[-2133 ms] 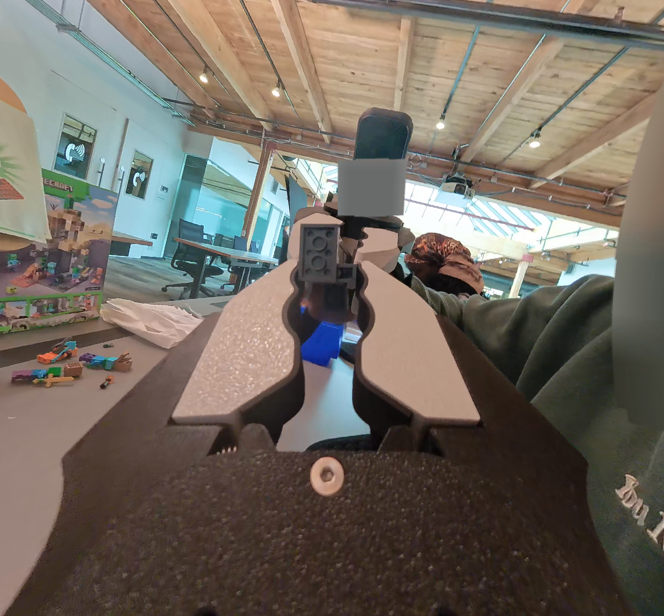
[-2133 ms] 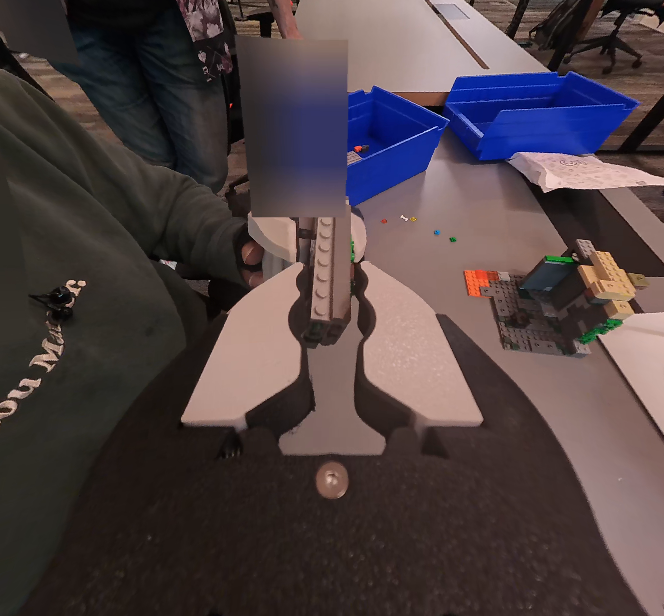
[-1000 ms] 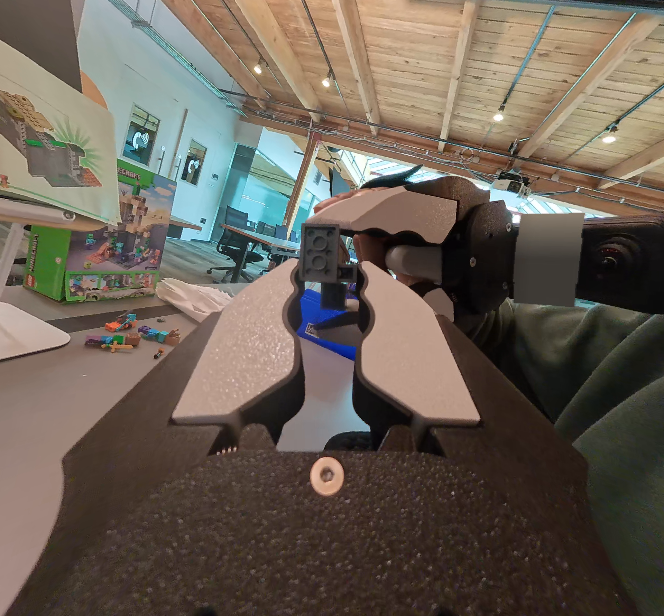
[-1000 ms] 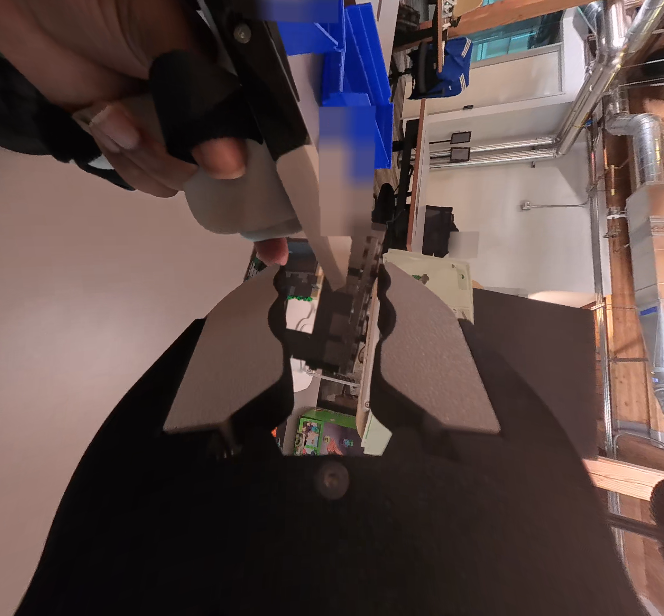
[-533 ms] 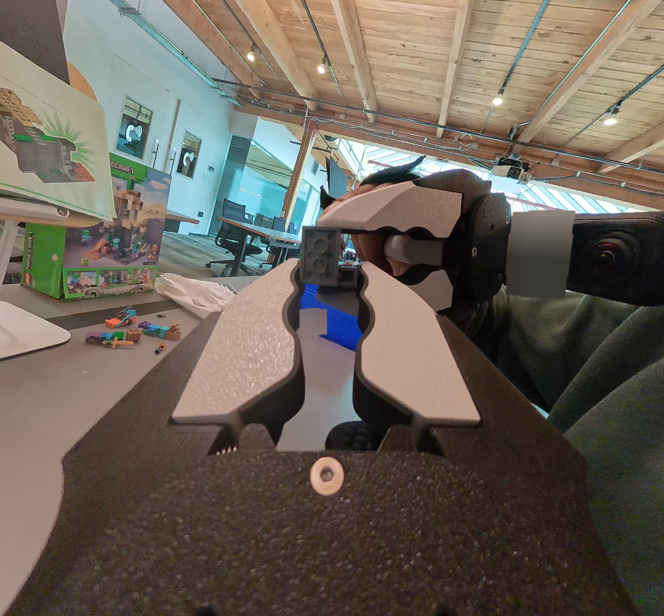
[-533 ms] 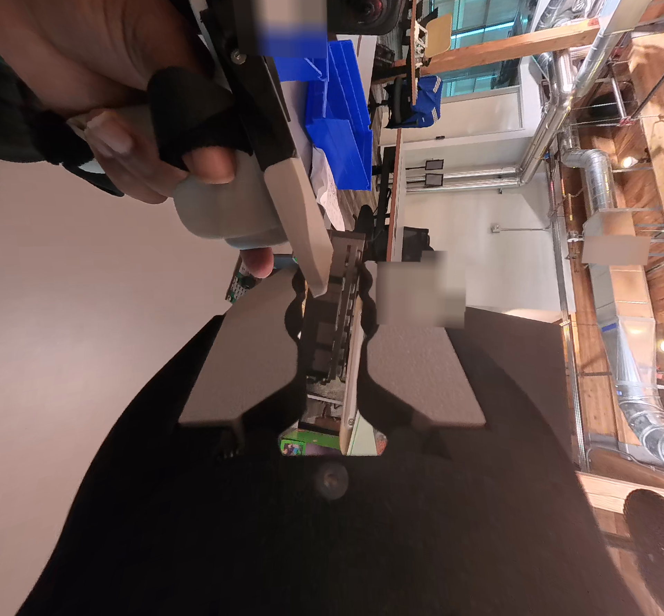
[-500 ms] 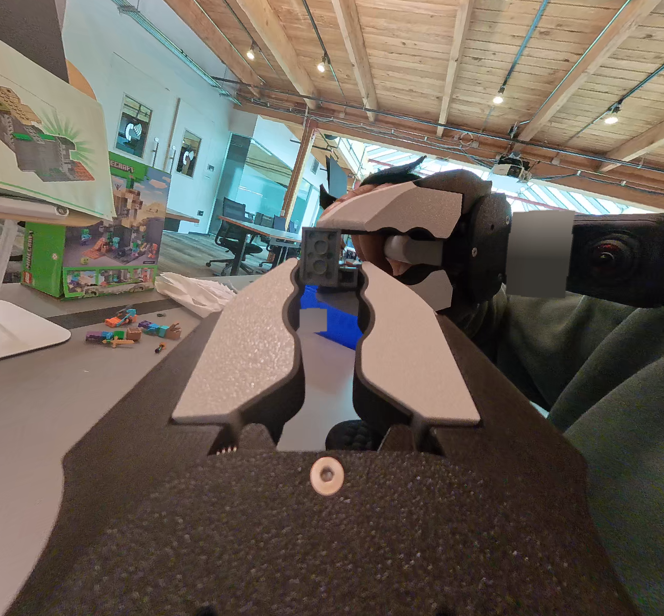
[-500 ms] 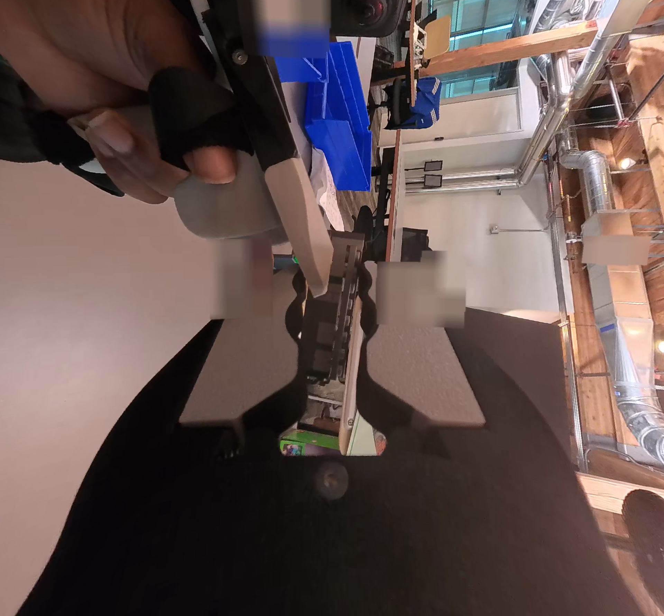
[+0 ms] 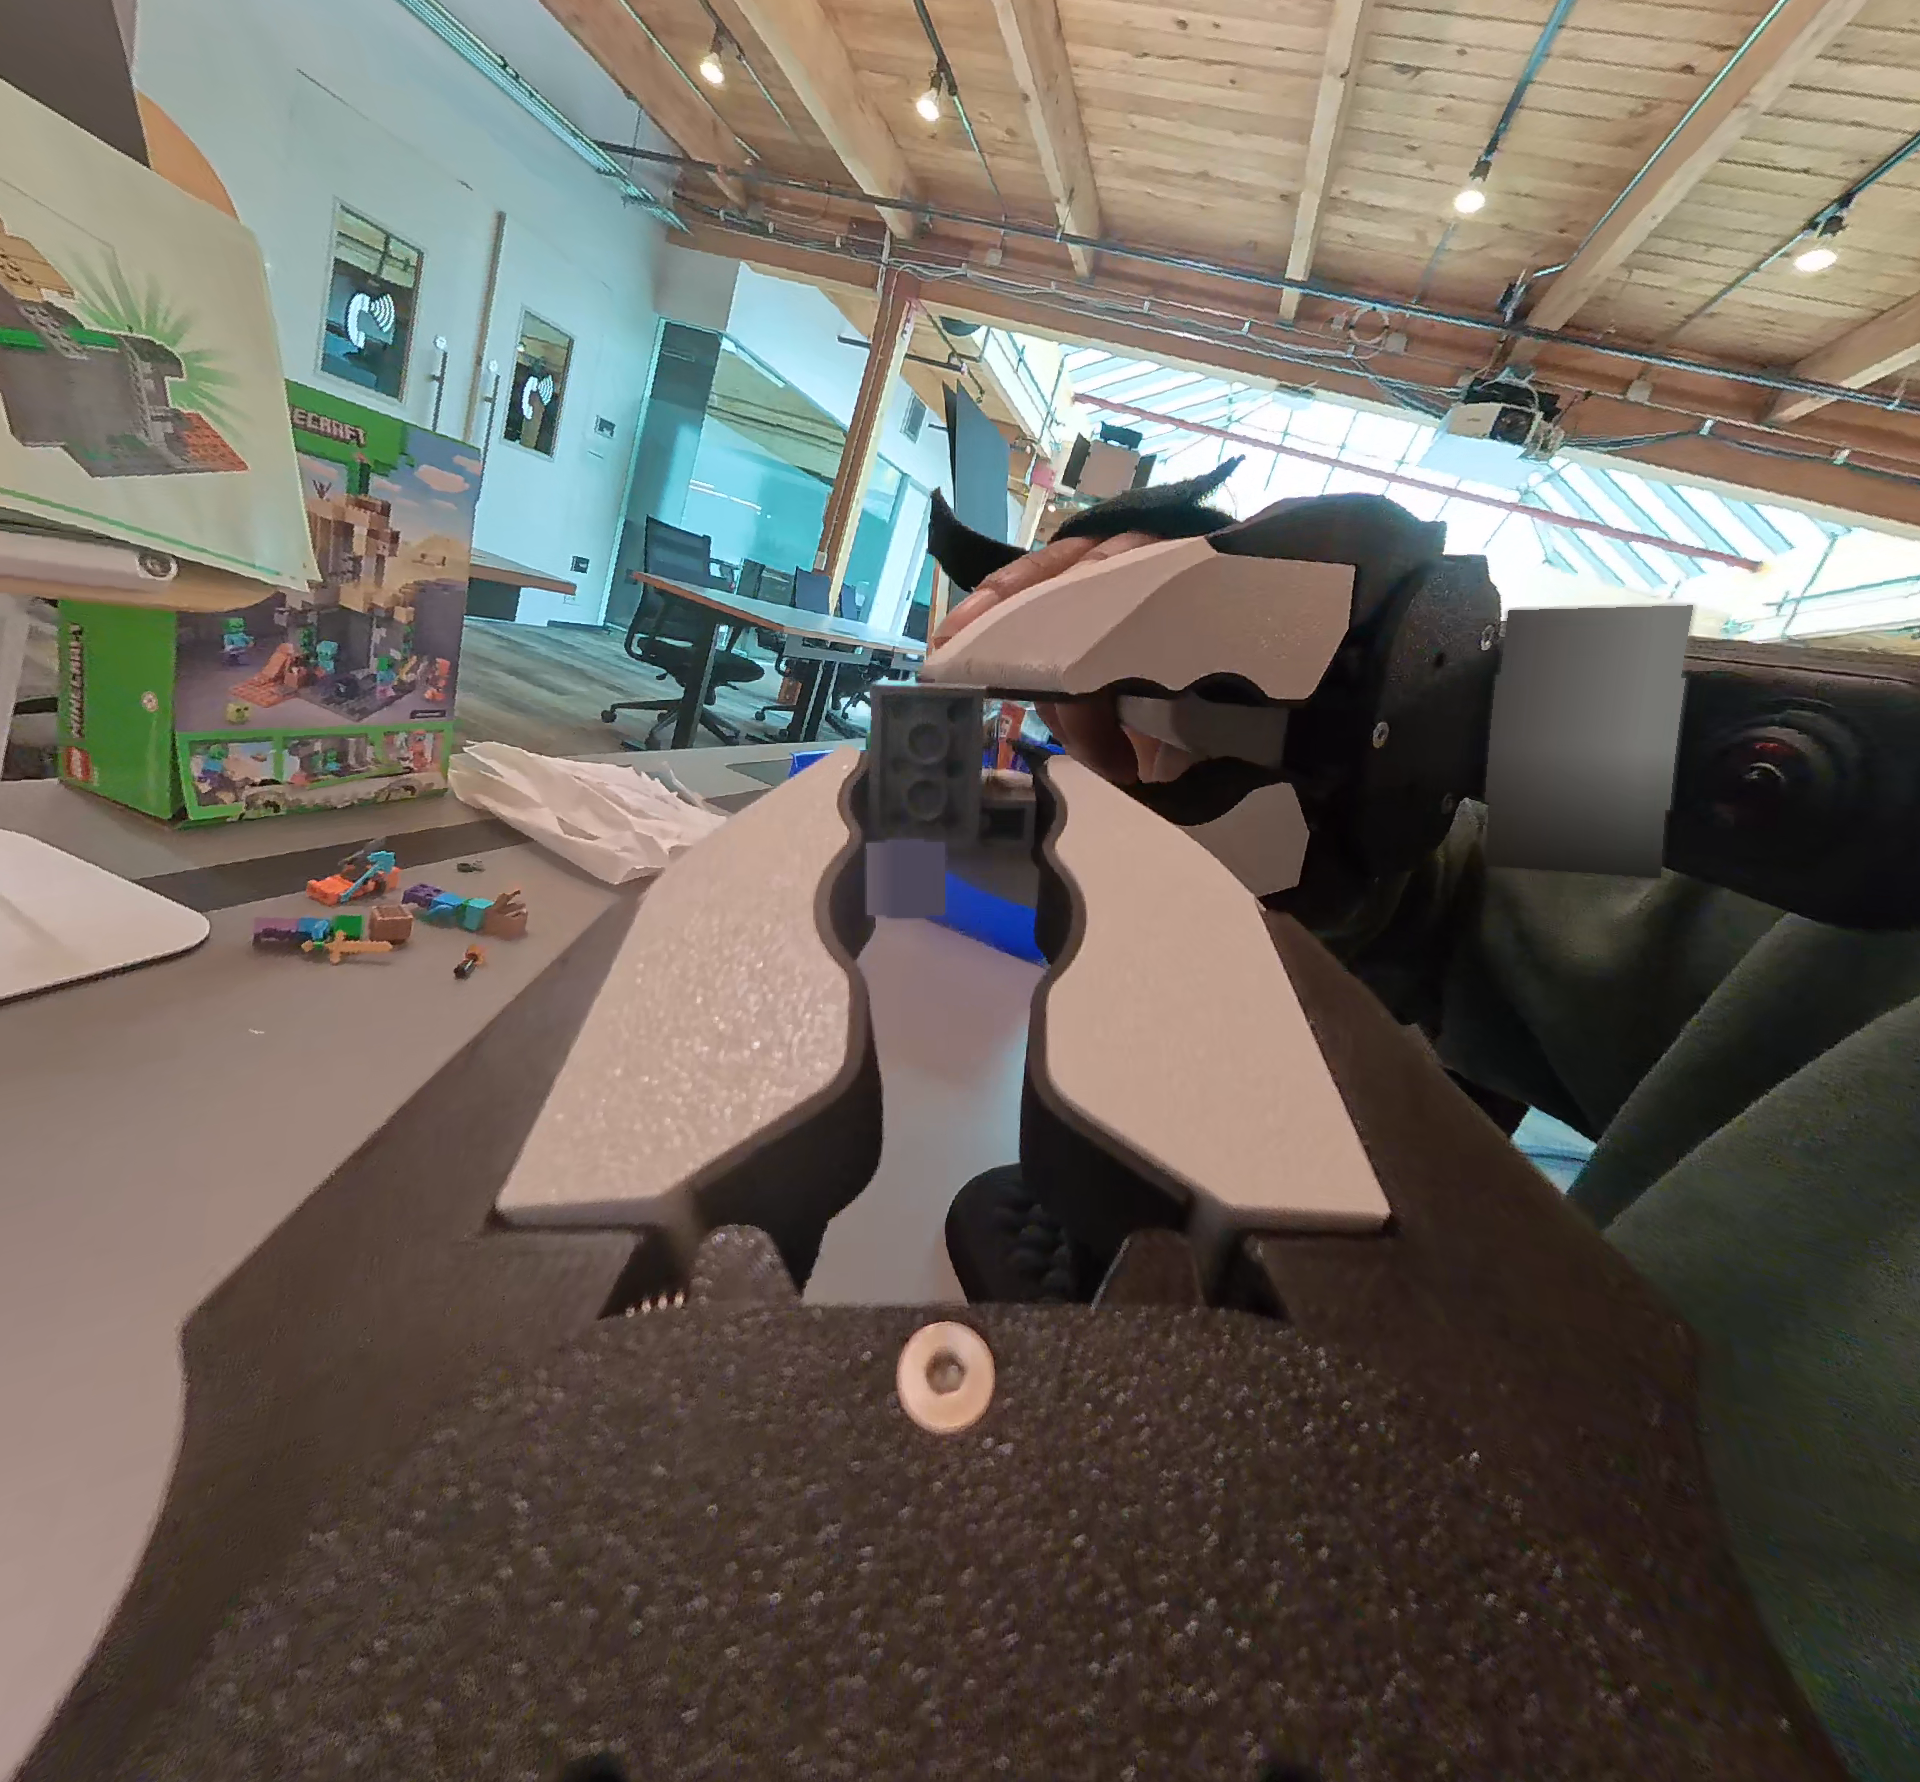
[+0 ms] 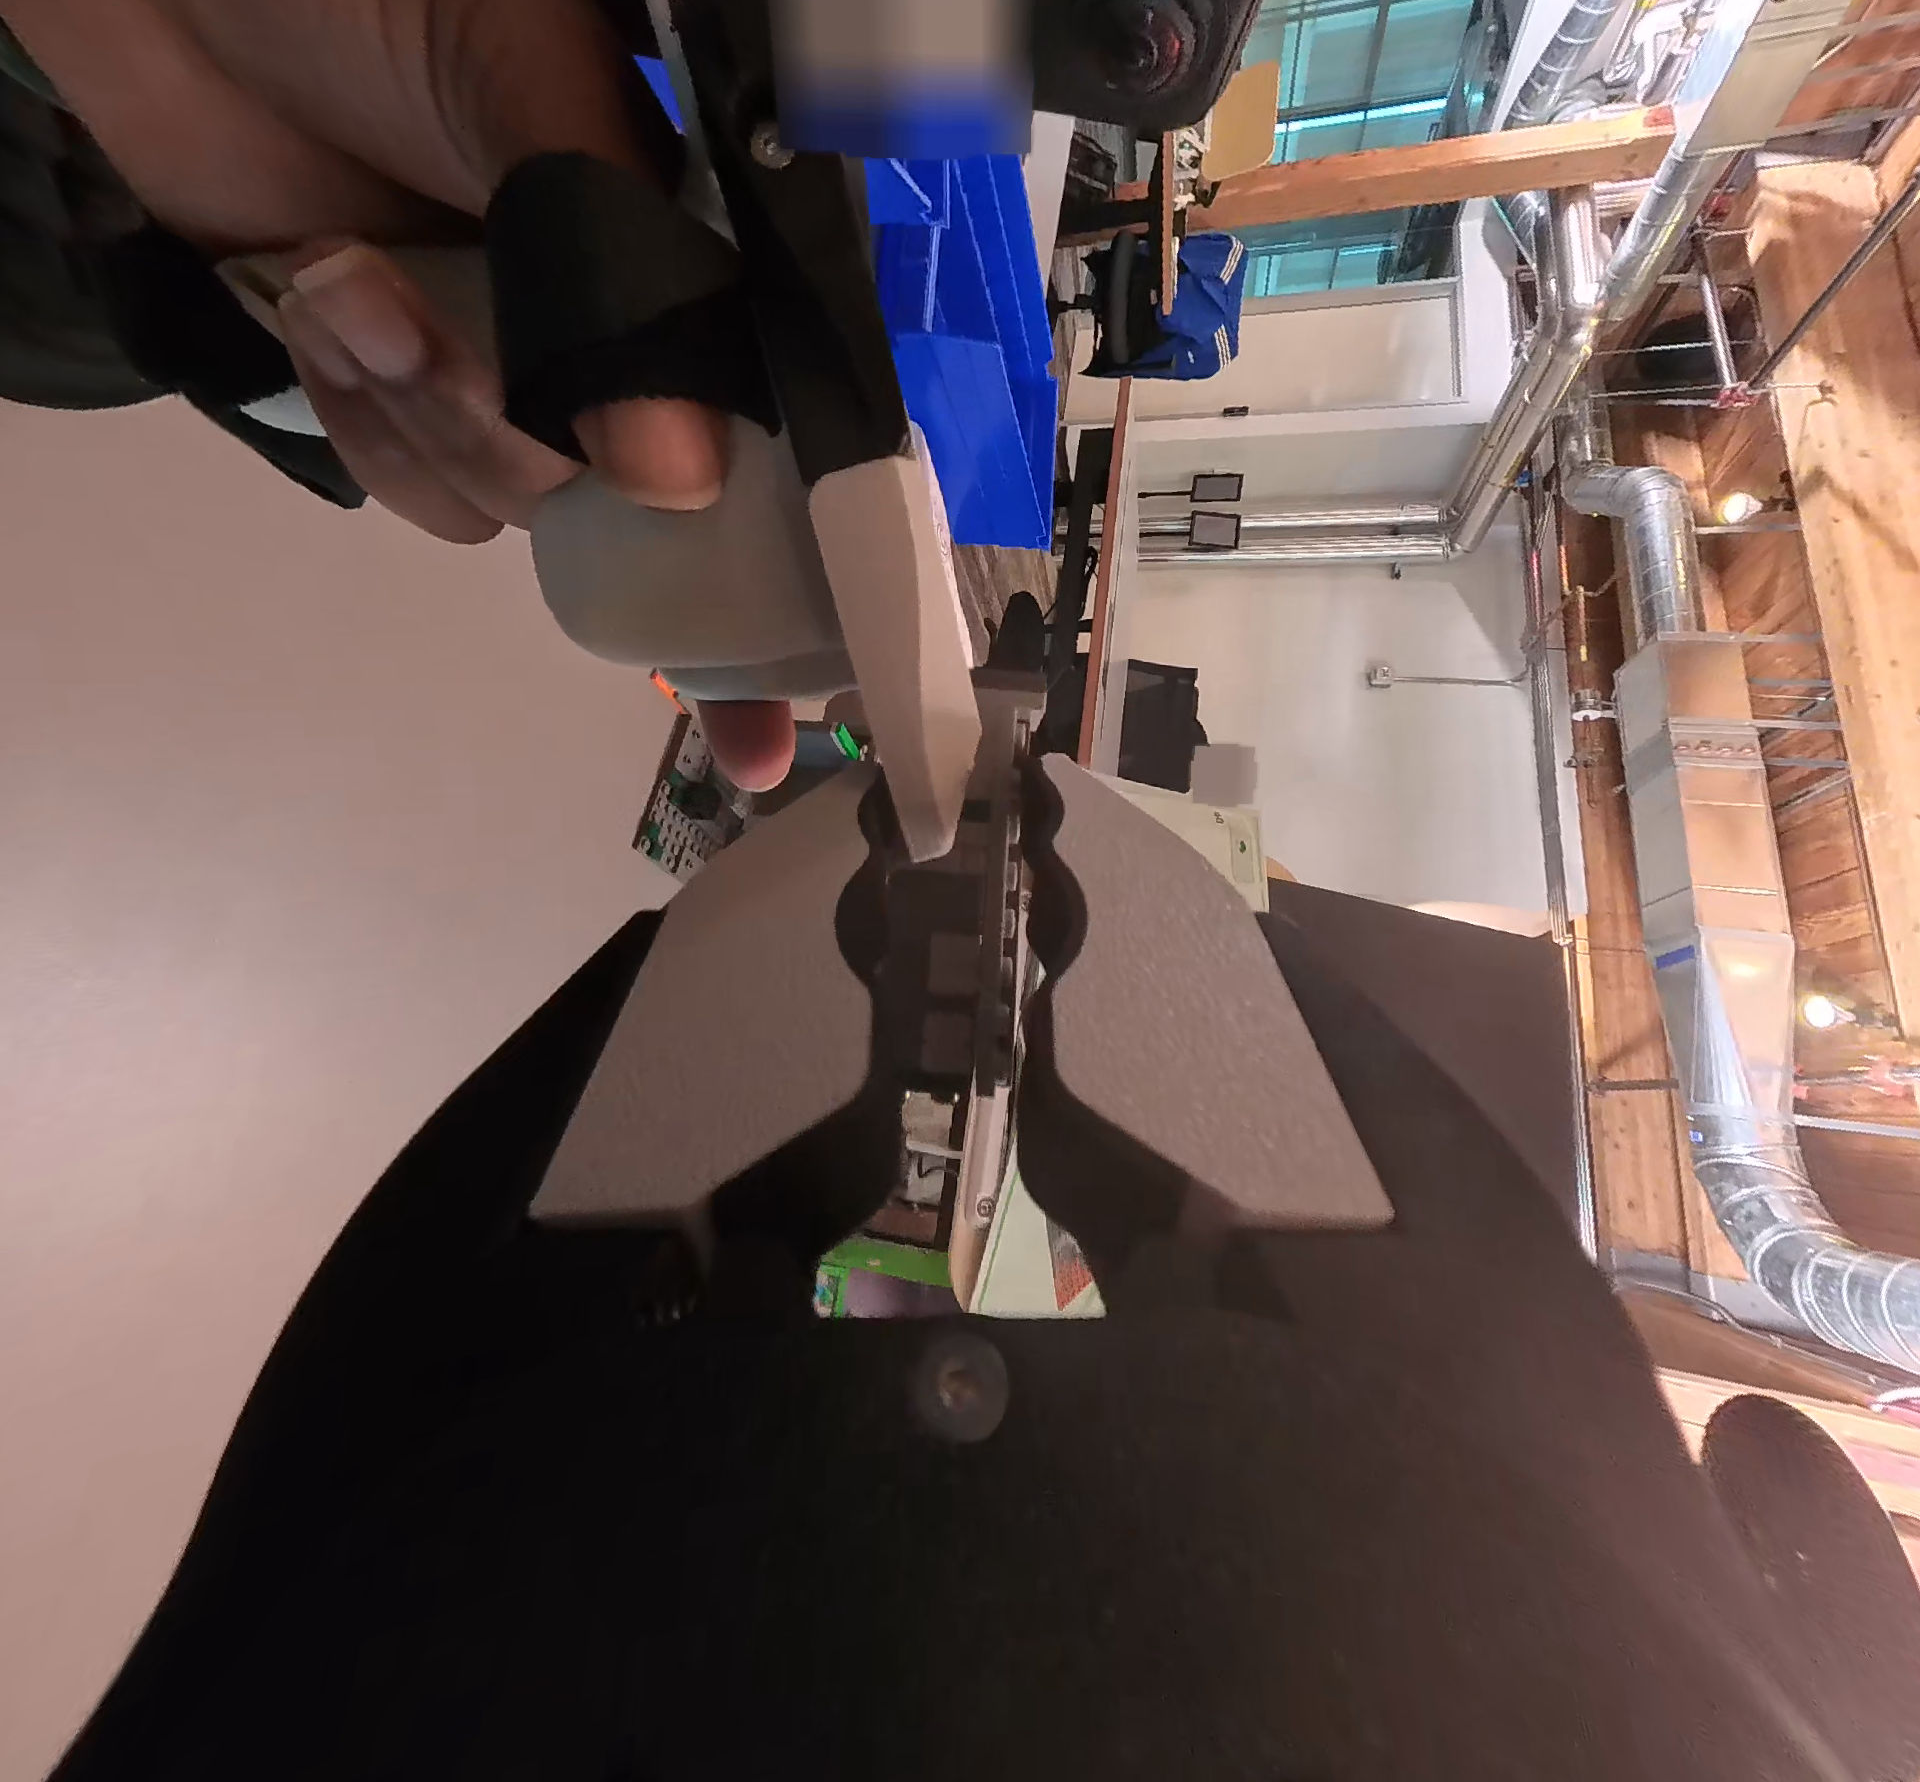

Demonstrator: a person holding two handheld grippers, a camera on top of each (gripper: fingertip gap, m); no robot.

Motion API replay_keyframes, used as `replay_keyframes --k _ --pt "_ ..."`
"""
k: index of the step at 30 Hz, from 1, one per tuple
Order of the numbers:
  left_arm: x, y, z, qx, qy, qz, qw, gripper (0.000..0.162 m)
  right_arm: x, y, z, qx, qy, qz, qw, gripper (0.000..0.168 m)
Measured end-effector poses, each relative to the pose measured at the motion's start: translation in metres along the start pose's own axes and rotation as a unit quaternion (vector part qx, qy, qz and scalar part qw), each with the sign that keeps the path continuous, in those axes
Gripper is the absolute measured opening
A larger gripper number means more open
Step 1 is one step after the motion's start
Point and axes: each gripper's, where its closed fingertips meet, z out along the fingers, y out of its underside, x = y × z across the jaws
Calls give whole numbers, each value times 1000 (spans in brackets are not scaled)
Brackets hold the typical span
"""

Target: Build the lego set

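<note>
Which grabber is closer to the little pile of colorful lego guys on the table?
Left, probably. The left gripper is up above the table, with the colorful lego figures off to its left; the right gripper comes in from the far side.

Each gripper [image 9: 945, 787] has two pale grey, grainy fingers [image 9: 717, 984] with wavy inner edges, set on a black textured body with one round screw [image 9: 943, 1387] at its middle. The person wears a dark green sleeve [image 9: 1579, 984] and black fingerless gloves [image 10: 613, 298].
</note>
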Motion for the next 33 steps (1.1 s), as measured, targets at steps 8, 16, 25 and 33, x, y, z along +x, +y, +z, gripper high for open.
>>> replay_keyframes --k 8,16,25,33 --pt "-3 -5 0 5 3 -14 1000 27 5 2 2 8 12 37 999 24" --pt "-8 -14 -8 19 19 -53 998 27 8 17 -3 13 -8 113 993 33" --pt "-5 -14 -7 20 42 -92 995 27 8 16 -6 23 -4 135 991 23" --pt "-7 -10 -6 19 49 -120 991 27 5 18 -6 20 -8 162 986 22"
